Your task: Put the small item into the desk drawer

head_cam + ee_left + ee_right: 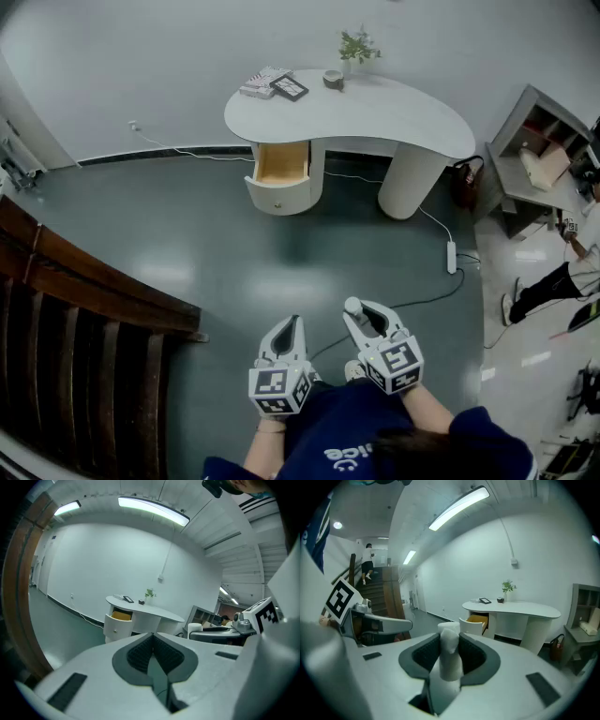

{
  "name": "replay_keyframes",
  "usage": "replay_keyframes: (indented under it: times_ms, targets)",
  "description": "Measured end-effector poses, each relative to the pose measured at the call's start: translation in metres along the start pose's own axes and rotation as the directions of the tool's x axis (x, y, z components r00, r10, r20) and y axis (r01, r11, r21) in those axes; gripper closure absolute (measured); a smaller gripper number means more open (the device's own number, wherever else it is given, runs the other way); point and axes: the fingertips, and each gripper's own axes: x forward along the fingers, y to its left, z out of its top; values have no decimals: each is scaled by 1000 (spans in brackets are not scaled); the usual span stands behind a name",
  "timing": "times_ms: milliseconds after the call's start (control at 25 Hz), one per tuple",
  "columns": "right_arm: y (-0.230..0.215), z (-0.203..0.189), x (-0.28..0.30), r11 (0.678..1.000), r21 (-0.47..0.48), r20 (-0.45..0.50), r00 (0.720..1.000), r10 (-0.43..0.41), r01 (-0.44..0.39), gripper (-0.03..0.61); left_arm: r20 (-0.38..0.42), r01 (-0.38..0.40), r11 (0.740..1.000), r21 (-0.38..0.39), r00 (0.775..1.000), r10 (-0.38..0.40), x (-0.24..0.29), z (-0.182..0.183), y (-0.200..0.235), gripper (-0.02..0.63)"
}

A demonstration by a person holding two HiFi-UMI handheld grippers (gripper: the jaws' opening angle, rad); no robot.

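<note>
Two grippers sit low in the centre of the head view. Our right gripper (359,312) is clamped on the small white item (449,654), which stands upright between the ribbed pads with its top poking past the tips. Our left gripper (292,325) has its jaws pressed together on nothing. The desk drawer (281,165) stands pulled open at upper centre, well apart from us across the floor. The item's creased, wrapped-looking surface suggests to us something light, soft and easily crushed, unlikely to slip on ribbed pads. We judge the present hold around its middle sound, provided the squeeze is gentle, and would release it low inside the drawer.
</note>
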Motion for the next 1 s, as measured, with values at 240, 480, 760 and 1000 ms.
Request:
replay_keyframes:
  times_ms: [240, 480, 760, 1000]
  targets:
    - [-2, 7, -1, 1000, -14, 14, 1000, -26, 26, 451, -3, 12, 1000, -3, 1000, -12, -1, 1, 2, 609]
    - [-7, 1, 4, 998, 57, 27, 999, -37, 35, 449, -20, -5, 1000, 3, 1000, 5, 2, -2, 11, 609]
    - [-37, 2, 25, 998, 60, 11, 1000, 13, -14, 449, -16, -56, 998, -26, 998, 55, 33, 2, 15, 609]
    - [-86, 16, 62, 996, 34, -12, 996, 85, -85, 449, 4, -105, 994, -25, 994, 105, 91, 24, 9, 609]
